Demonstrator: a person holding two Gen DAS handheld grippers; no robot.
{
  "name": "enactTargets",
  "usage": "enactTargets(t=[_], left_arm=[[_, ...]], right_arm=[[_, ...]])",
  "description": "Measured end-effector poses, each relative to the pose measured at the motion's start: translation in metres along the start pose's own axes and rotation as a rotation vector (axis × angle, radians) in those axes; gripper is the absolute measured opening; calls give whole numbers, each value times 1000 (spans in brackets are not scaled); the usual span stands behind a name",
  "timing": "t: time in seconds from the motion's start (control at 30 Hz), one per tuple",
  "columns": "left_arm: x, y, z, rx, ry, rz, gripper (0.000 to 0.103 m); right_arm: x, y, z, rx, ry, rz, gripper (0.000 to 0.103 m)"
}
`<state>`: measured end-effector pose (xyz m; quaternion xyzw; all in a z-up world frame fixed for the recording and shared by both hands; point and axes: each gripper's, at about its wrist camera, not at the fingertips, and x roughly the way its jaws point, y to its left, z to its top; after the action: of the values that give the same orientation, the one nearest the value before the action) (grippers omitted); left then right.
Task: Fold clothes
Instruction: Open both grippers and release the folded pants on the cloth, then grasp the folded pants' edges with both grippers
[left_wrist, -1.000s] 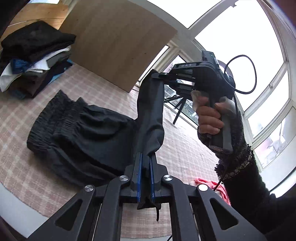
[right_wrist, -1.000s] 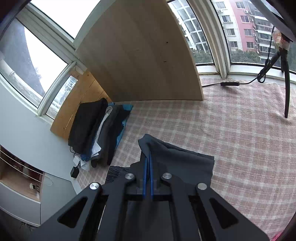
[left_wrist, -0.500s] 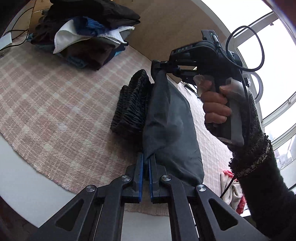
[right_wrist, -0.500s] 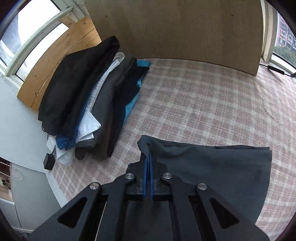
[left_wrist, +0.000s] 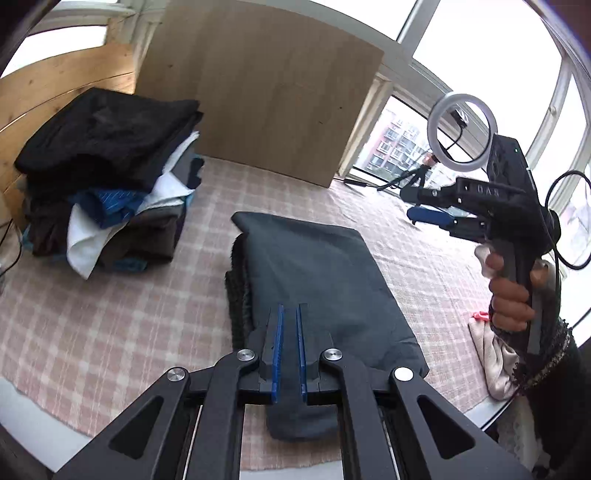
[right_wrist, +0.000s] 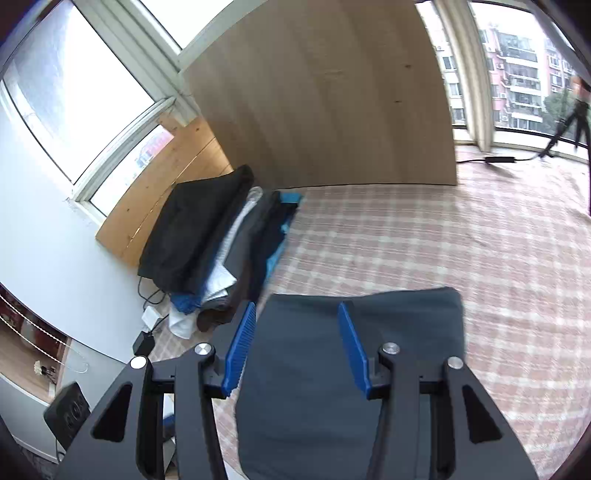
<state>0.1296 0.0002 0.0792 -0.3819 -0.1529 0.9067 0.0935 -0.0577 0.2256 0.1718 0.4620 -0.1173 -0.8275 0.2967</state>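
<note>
**Fold laid down, right gripper letting go**

Bay windows ringed the room, with a large wooden board (left_wrist: 273, 99) leaning against them behind the work area. Below it ran the table (left_wrist: 92, 325), covered in a pink checked cloth. At its far left corner sat a stack of folded clothes (left_wrist: 107, 177), dark items on top, white and blue showing beneath.

Dark grey garment (left_wrist: 317, 284) lay flat near the table's middle, folded over on itself, a ribbed edge poking out along its left side. A second ago it hung stretched between the two grippers; half a second ago it was coming down onto the cloth. Now it rested on its own.

Right gripper (right_wrist: 297, 341): jaws opening, blue pads parted above the garment, nothing pinched between them. In the left view it was lifted clear to the right, held by a hand (left_wrist: 511, 295).

Left gripper (left_wrist: 290, 349): jaws narrow, a slim gap visible, low over the garment's near edge; no fabric seen between the pads.

Judgement: this fold looks complete. Likely next: another fold or transfer to the stack.
</note>
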Motion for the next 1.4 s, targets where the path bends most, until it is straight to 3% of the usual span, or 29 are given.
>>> enactTargets(t=[0.1,0.17,0.27,0.33,0.4,0.43,0.47,0.5,0.53,0.57,0.73,1.0,1.2,1.4], left_arm=[[38,-7,17,42,64,-30,7],[65,-2,21,48,115,6,7],[98,12,18,54,182,93,6],[95,23,20,0,188,85,3],[82,31,23,-52,171,79,4],[69,34,24,-76,149,82,7],[56,36,25,-100,127,84,21],[46,39,23,-134,112,82,42],[35,41,21,-168,98,80,53],[35,41,19,-188,105,78,64],[53,38,12,-251,164,98,65],[107,48,7,-309,281,139,67],[123,46,10,-266,337,191,77],[130,44,8,-253,350,181,75]], right_arm=[[-13,-46,-34,114,16,-13,46],[-5,-68,-59,175,56,-19,46],[11,-80,-93,145,127,-79,46],[18,-81,-113,65,212,-115,45],[5,-83,-120,0,213,-140,45],[-6,-89,-117,5,183,-135,45],[-16,-97,-114,20,149,-123,52],[-23,-106,-109,42,120,-109,59],[-26,-114,-104,63,97,-87,70],[-26,-123,-97,81,77,-61,71],[10,-140,-69,114,154,35,72],[38,-139,-58,49,184,12,72],[47,-128,-54,-28,213,-95,72],[57,-116,-57,-104,210,-119,74]])
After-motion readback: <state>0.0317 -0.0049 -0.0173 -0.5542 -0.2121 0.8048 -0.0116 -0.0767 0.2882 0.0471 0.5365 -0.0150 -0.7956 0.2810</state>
